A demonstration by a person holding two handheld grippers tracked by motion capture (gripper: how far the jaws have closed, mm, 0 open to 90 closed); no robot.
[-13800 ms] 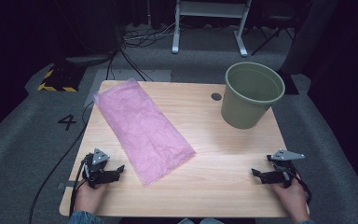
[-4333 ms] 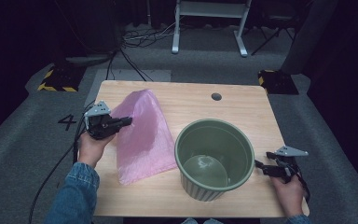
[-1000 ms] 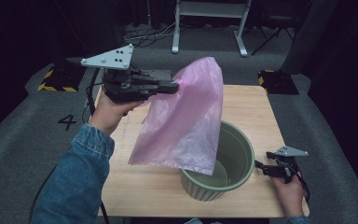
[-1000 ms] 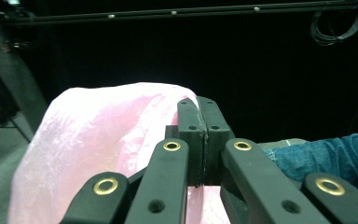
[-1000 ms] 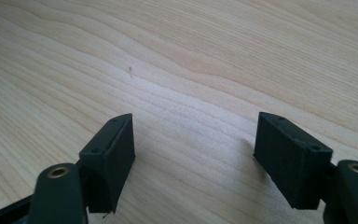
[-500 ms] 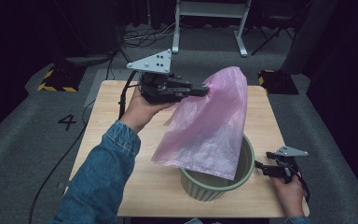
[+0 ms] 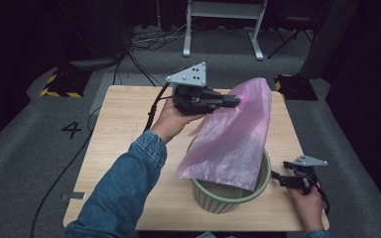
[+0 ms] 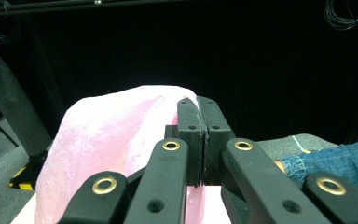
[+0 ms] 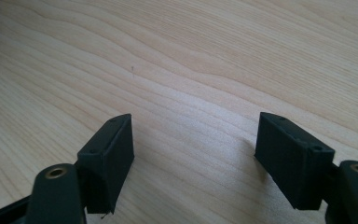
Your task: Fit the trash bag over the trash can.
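A: Item one, near edge of the worktop (image 7: 129, 148), right corner?

B: Right gripper (image 7: 278, 179), resting low by that corner, fingers (image 9: 109, 156) spread wide with nothing between them, only bare wood. Idle, by the look of it.

A: Item two?

B: Green bin (image 7: 228, 196), upright, standing near the near edge, just left of the right gripper. Its rim is partly covered.

A: Covered by what?

B: Item three, pink plastic bag (image 7: 233, 139). It hangs from its top corner down over the bin; the lower hem drapes across the rim and dips into the mouth on the far side. I cannot tell whether the bag's opening is at top or bottom.

A: Item four?

B: Left gripper (image 7: 235, 100), raised above the middle of the worktop, fingers (image 8: 189, 135) pressed together and pinching the top corner of the bag.

A: Status of the work?

B: Judged roughly halfway. Bag lifted and brought over the bin: done. Outstanding: lowering it inside, opening it out, and folding its edge round the rim, which likely calls for the right gripper too.
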